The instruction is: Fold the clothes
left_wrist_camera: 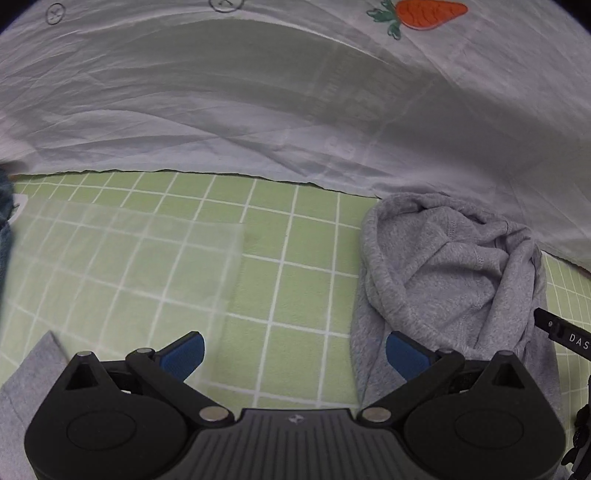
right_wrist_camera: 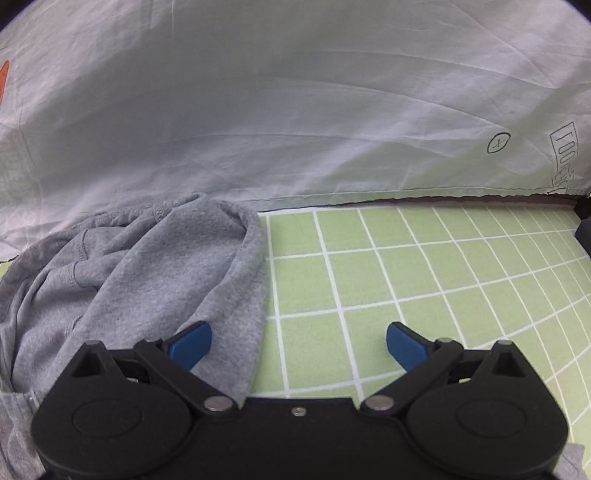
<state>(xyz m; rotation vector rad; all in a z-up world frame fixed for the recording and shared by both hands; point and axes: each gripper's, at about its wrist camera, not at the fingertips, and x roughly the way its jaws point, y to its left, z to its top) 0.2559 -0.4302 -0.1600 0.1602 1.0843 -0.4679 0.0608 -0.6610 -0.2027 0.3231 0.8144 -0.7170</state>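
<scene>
A crumpled grey sweatshirt [left_wrist_camera: 450, 273] lies on the green checked mat [left_wrist_camera: 280, 258], at the right of the left wrist view. My left gripper [left_wrist_camera: 295, 354] is open above the mat, its right finger over the garment's left edge and nothing between the pads. Another grey piece of cloth [left_wrist_camera: 26, 387] shows at the lower left. In the right wrist view the same sweatshirt [right_wrist_camera: 140, 273] fills the left side. My right gripper [right_wrist_camera: 299, 345] is open too, its left finger above the garment's right edge, the right finger over bare mat [right_wrist_camera: 424, 273].
A wrinkled white sheet [left_wrist_camera: 258, 103] with a carrot print [left_wrist_camera: 424, 13] hangs behind the mat; the sheet [right_wrist_camera: 295, 110] also backs the right wrist view. A dark blue-green cloth [left_wrist_camera: 5, 210] shows at the left edge. Part of the other gripper [left_wrist_camera: 569, 339] pokes in at the right.
</scene>
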